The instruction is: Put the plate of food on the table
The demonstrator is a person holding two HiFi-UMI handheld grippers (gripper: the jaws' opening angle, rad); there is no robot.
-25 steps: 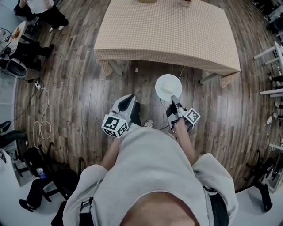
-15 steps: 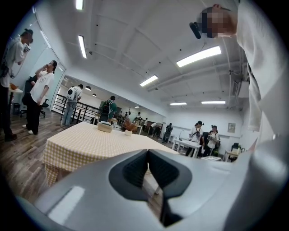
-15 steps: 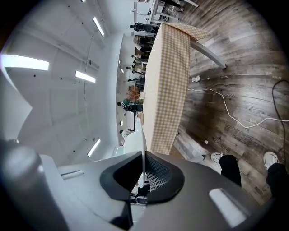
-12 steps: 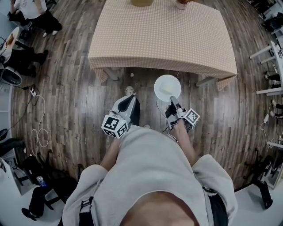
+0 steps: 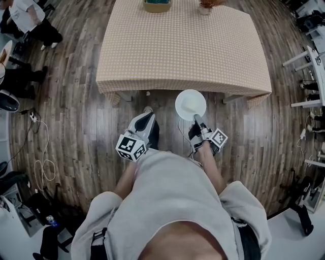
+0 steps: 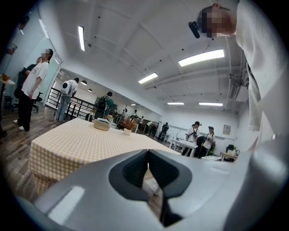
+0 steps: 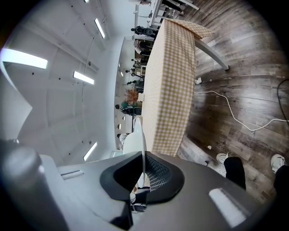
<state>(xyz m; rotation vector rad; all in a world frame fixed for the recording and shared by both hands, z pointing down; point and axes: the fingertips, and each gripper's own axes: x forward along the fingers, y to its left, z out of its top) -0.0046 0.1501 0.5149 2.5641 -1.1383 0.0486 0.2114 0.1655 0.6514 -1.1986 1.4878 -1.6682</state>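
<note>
The white plate [image 5: 190, 104] hangs level just short of the near edge of the table [image 5: 183, 45], which wears a beige checked cloth. My right gripper [image 5: 195, 118] is shut on the plate's near rim. In the right gripper view the plate [image 7: 141, 135] shows edge-on between the pads, with the table [image 7: 171, 90] beyond it. Something pale lies on the plate; I cannot make out what. My left gripper [image 5: 147, 116] is held low at the left, over the floor, jaws together and empty. Its own view has the left gripper [image 6: 148, 154] pointing at the table [image 6: 76, 144].
A basket [image 5: 157, 5] and a small plant pot [image 5: 205, 7] stand at the table's far edge. People [image 5: 25, 20] are at the left, with cables [image 5: 43, 147] on the wooden floor. White tables [image 5: 312, 66] line the right side.
The table has come closer in the head view as the person walks toward it. The plate, still gripped, has moved up to just short of the table's near edge.
</note>
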